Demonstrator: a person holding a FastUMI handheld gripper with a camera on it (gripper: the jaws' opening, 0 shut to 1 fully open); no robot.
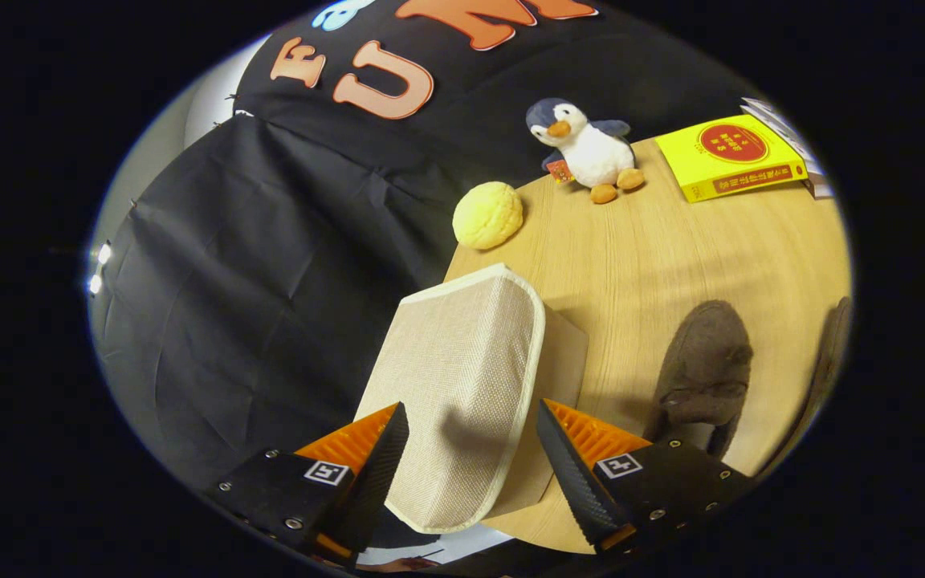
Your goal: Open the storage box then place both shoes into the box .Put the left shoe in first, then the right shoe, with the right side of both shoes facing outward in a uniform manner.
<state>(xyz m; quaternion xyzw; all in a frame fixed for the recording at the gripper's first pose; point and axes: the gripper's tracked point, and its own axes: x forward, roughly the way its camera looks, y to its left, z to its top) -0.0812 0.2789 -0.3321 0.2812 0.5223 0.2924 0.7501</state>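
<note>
Jaws spread wide, gripper (470, 457) straddling the storage box lid (462, 385) w/o pinching it, prob. lining up to lift it open. Box sits at table (655, 249) corner. One shoe (703, 369) just beyond right finger, waiting; second shoe (828, 361) further out.

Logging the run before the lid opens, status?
Hand-held gripper open, fingers either side of the beige fabric storage box lid, not pressing. Dark grey slipper shoe on the wooden table beside the box. Nothing in the way.
</note>
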